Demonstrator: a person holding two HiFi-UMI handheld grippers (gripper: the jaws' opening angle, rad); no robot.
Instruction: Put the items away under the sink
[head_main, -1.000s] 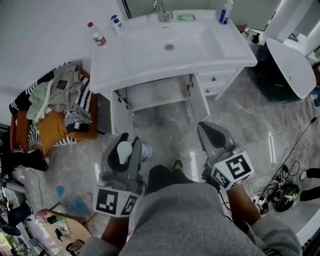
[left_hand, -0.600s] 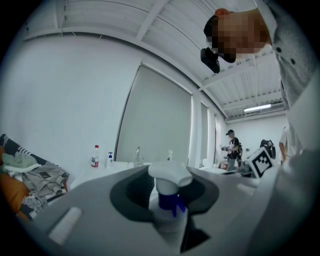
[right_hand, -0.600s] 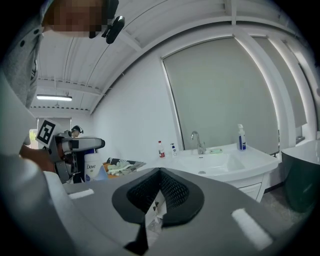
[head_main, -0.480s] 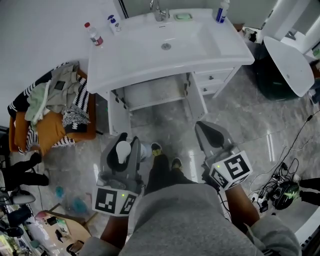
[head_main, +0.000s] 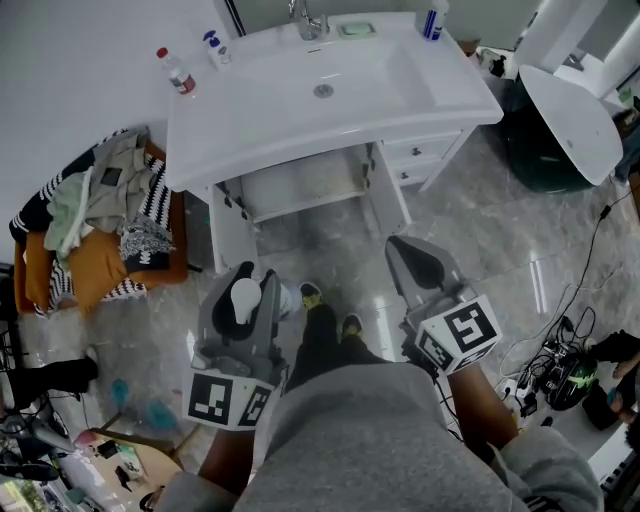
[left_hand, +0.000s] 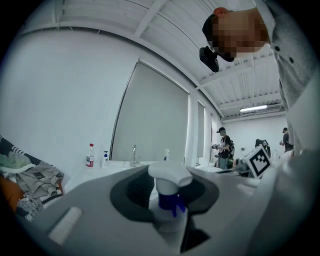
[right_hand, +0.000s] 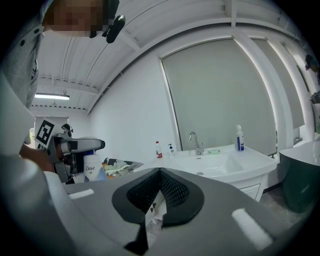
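A white pump bottle (left_hand: 169, 200) with a blue collar is held upright in the left gripper (head_main: 255, 276), whose fingers are clamped on its body below the pump head. The right gripper (head_main: 405, 247) is kept shut, pads together at the tips, and nothing is held between them. Both grippers are seen low in the head view, in front of the white sink (head_main: 250, 140) and well apart from it. The cupboard (head_main: 300, 190) under the sink is seen open, with the bottle not yet inside it.

Compared with a second ago, the sink is seen a little higher and further left in the head view, while the two grippers are found at nearly the same places in it. A second shoe (head_main: 311, 292) has come into sight just right of the held bottle, where only one shoe (head_main: 352, 326) was seen before. The grip on the bottle is unchanged, and the right fingers have stayed together.

On the sink top a red-capped bottle (head_main: 177, 75) and a small pump bottle (head_main: 214, 47) are left at the near left corner, and a blue-labelled bottle (head_main: 432, 20) at the back right. A basket (head_main: 90, 265) heaped with clothes is seen on the floor left of the cupboard.
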